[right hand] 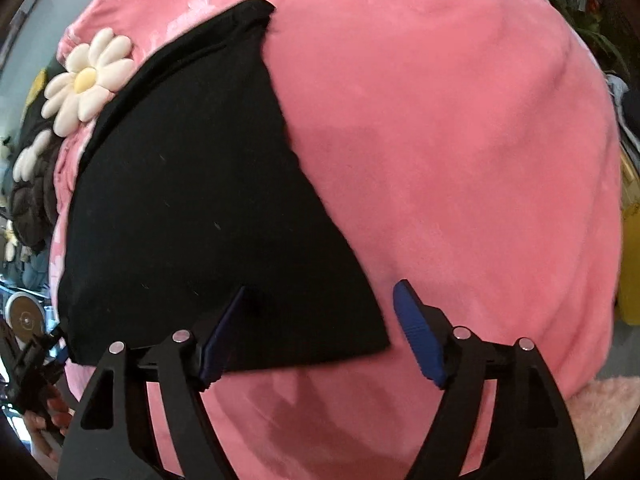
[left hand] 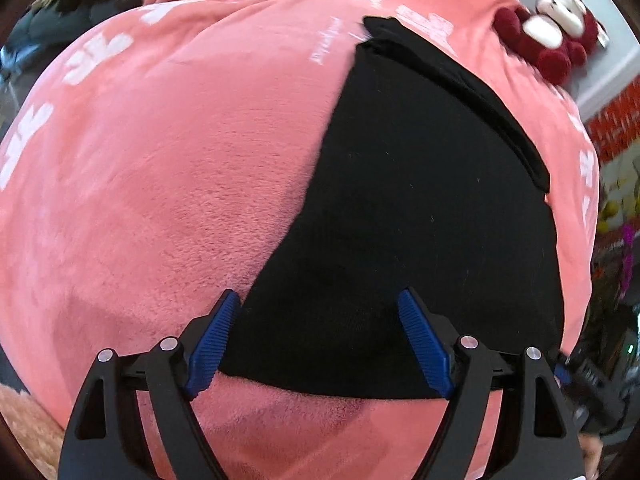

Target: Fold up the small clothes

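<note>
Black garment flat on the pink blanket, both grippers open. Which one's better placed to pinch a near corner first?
Right, probably. The right gripper straddles the black garment at its near corner; the left gripper has only mid-hem between its pads.

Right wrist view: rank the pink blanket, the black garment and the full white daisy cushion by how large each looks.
1. pink blanket, fills most of the frame.
2. black garment, covers the left-centre area.
3. white daisy cushion, smallest by far; it lies farther from the camera, so its true size is unsure.
</note>
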Available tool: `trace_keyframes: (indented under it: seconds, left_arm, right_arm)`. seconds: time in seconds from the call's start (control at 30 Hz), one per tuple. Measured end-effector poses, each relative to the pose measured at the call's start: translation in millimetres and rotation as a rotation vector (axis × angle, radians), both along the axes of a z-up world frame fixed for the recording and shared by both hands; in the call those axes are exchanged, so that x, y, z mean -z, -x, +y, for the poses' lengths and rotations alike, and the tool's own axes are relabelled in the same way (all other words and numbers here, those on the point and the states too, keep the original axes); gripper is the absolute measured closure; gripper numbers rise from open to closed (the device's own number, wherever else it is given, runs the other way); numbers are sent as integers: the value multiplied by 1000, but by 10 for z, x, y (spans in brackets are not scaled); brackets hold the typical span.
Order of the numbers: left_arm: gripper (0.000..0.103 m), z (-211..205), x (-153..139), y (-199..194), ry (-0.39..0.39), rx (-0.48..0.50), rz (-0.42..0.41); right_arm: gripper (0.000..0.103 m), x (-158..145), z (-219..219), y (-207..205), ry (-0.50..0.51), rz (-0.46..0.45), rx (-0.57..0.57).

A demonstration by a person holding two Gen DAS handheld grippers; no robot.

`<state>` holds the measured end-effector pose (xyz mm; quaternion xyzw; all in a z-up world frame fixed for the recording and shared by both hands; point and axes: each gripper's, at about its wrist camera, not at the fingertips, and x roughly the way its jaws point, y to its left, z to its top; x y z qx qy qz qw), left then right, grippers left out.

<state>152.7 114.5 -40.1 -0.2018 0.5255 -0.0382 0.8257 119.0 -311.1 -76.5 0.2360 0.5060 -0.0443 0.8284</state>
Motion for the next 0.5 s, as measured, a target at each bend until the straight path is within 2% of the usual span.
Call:
trace_keyframes:
  seconds: [0.03, 0.07, 0.1, 0.13, 0.2, 0.3, 0.5]
  left_arm:
    - [29, 2, -14, -6, 15, 16, -4]
    - [48, 13, -30, -5, 40, 28, -5]
    - [79, 29, -34, -3, 73, 43, 5]
    - [99, 42, -23, -9, 107, 53, 19]
    - [98, 86, -16, 10, 178, 42, 46]
    - [98, 86, -173, 121, 167, 40, 28]
    - [98, 150, -544, 324, 230, 44, 0]
  right_arm:
    - [52, -13, 14, -14, -8, -11, -9]
    - [75, -24, 13, -32, -35, -20, -18]
    - [87, -23, 0, -43, -78, -21, -24]
    - [96, -19, 1, -36, -108, -23, -24]
    - [96, -120, 22, 16, -112, -42, -27]
    - [96, -293, 34, 143, -123, -62, -32]
    - [97, -607, -19, 460, -136, -84, -50]
